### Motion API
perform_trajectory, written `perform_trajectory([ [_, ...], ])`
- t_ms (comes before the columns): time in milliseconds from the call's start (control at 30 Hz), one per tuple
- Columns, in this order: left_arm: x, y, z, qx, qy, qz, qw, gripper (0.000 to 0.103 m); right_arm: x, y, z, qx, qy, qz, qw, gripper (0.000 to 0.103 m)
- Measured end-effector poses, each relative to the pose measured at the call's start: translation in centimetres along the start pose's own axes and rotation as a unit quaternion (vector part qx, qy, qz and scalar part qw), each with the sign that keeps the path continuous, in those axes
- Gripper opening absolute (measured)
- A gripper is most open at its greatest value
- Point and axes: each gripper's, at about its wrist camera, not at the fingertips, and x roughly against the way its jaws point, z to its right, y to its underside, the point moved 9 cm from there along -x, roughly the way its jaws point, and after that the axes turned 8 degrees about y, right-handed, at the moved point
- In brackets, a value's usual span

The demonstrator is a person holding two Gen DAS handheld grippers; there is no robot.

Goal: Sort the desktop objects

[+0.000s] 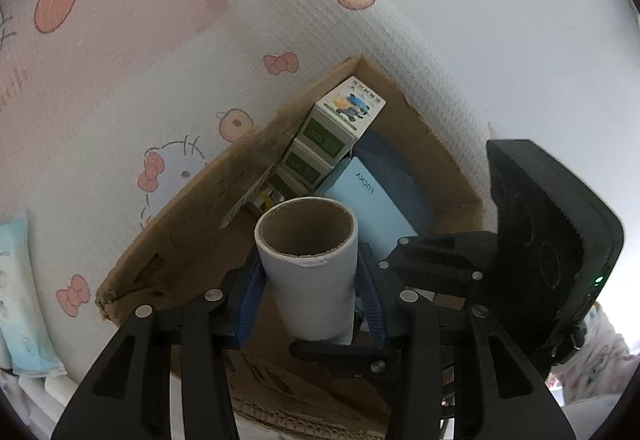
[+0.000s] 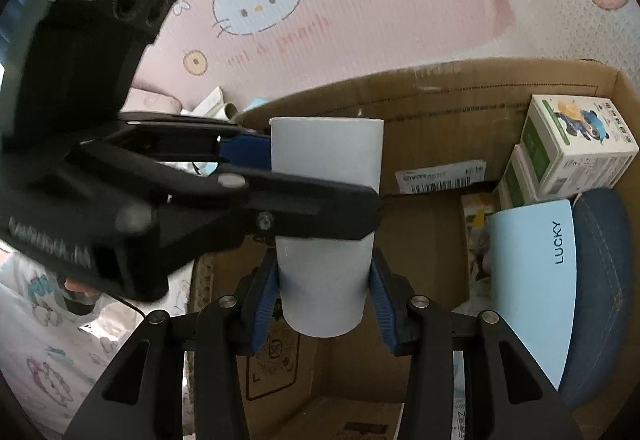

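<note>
So the biggest thing here is the open brown cardboard box (image 2: 432, 104), sitting against the pink-and-white cartoon-print blanket (image 1: 100, 52), and it's already filling up. Along its far side I can see a folded blue denim piece (image 2: 604, 240), a pale blue booklet with LUCKY printed on it (image 2: 532, 280) leaning on that, and a stack of small white-and-green cartons (image 1: 332, 132) in the corner. Those look sorted to me.

What's in hand now is the white paper-wrapped cardboard tube (image 1: 308, 272), hollow end up, hanging over the box opening. Both grippers have it: my left gripper (image 1: 310, 304) has its blue pads pressed on either side of the tube, and my right gripper (image 2: 324, 292) is squeezing the lower part, pads tight to the sides.

My guess: tube still has to go down into the box, then a few bits outside the box, beyond its left rim (image 2: 216, 106), are left.
</note>
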Motion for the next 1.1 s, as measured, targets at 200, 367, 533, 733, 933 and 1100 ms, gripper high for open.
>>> perform_trajectory([
  [200,-0.7,0.0,-0.5,0.01,-0.006,-0.011,0.9999,0.047,1.6,-1.1,0.8,-0.015,0.003,0.039,0.999,0.041],
  [367,-0.9,0.0,-0.5,0.016,-0.003,-0.016,0.9997,0.047,1.4,-0.9,0.7,0.013,0.002,0.036,0.999,0.041],
  [533,-1.0,0.1,-0.4,0.017,-0.003,-0.016,0.9997,0.047,1.4,-1.0,0.7,0.013,-0.005,0.033,0.999,0.041],
  [733,-0.5,-0.3,-0.7,0.021,-0.011,-0.004,0.9997,0.049,1.2,-1.0,0.5,0.022,0.005,0.033,0.999,0.041],
  [933,1.6,-1.1,-1.6,0.009,-0.039,0.038,0.9985,0.055,-0.4,-1.2,0.5,0.004,0.012,0.005,1.0,0.041],
  [1100,2.3,-0.8,-2.3,-0.009,-0.037,0.049,0.9981,0.0,-1.2,-1.1,0.4,-0.002,0.025,-0.016,1.0,0.041],
])
